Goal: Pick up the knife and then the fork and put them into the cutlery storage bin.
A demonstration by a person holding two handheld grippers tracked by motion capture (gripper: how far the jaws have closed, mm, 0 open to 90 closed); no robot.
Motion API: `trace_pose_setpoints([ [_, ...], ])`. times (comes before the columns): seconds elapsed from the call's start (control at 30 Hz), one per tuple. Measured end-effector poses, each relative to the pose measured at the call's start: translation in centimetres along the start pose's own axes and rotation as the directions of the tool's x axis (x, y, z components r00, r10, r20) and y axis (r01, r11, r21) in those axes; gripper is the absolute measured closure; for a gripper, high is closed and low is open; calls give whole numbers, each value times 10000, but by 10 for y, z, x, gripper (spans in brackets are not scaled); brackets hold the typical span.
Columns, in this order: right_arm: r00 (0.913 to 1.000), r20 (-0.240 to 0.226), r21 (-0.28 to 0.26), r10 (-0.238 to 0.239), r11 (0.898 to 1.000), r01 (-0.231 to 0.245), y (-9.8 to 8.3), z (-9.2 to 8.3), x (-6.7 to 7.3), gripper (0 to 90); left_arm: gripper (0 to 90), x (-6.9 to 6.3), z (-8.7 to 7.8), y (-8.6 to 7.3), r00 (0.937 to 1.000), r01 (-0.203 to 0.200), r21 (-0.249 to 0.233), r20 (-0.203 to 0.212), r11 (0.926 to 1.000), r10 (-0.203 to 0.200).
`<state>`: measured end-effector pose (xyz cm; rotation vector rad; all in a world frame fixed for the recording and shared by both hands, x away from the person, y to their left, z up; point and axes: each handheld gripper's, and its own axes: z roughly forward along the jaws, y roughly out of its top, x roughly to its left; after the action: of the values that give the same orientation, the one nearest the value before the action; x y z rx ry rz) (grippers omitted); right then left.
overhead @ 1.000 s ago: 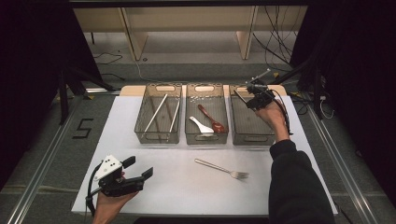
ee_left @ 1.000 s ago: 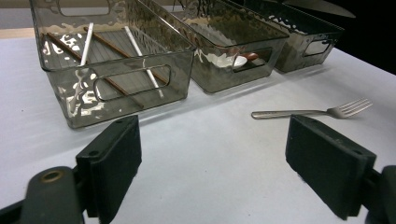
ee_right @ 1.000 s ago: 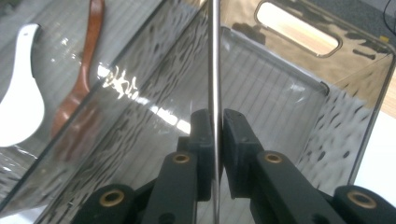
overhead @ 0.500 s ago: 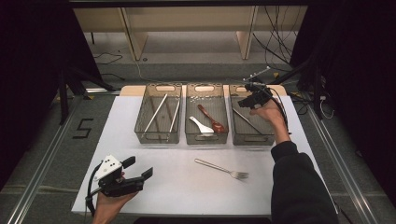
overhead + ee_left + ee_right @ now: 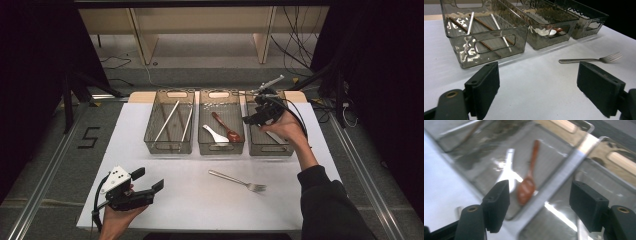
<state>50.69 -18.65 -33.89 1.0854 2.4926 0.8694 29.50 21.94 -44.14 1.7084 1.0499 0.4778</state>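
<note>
Three smoky clear bins stand in a row. The left bin (image 5: pixel 169 144) holds chopsticks (image 5: pixel 167 121). In the middle bin (image 5: pixel 221 147) lie a white spoon (image 5: pixel 214 133) and a brown spoon (image 5: pixel 226 128), also seen as the brown spoon (image 5: pixel 527 185). My right gripper (image 5: pixel 251 119) hovers over the right bin (image 5: pixel 270 149), where a metal utensil (image 5: pixel 274 136) lies. Its jaws have just been opening, and the right gripper (image 5: pixel 539 202) is open with nothing between them. A fork (image 5: pixel 239 180) lies on the white table. At the front left my left gripper (image 5: pixel 148 179) stays open and empty, fork (image 5: pixel 589 59) ahead of it.
The white table top (image 5: pixel 190 200) ends near the person's side, with grey floor and metal rails to both sides. A wooden shelf frame and cables (image 5: pixel 295 45) lie beyond the bins. A dark sleeve (image 5: pixel 330 205) reaches in at the lower right.
The right hand has shifted left and toward the front over the right bin. The left gripper and the fork have not moved.
</note>
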Motion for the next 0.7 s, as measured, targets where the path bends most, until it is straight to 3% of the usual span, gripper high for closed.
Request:
trace_pose_setpoints([
  [0.33,9915,-992,301,-842,9957,876,-11,-1,46,314,179,-1,0,0,10000,2,-19,22,10000,-2],
  [0.53,9863,-1320,569,-994,9926,1076,-24,3,63,308,176,0,0,0,9999,78,-61,74,10000,-77],
  [0.7,9778,-1602,1068,-1353,9824,1534,-33,10,75,310,171,0,-1,0,9999,140,-94,99,9999,-139],
])
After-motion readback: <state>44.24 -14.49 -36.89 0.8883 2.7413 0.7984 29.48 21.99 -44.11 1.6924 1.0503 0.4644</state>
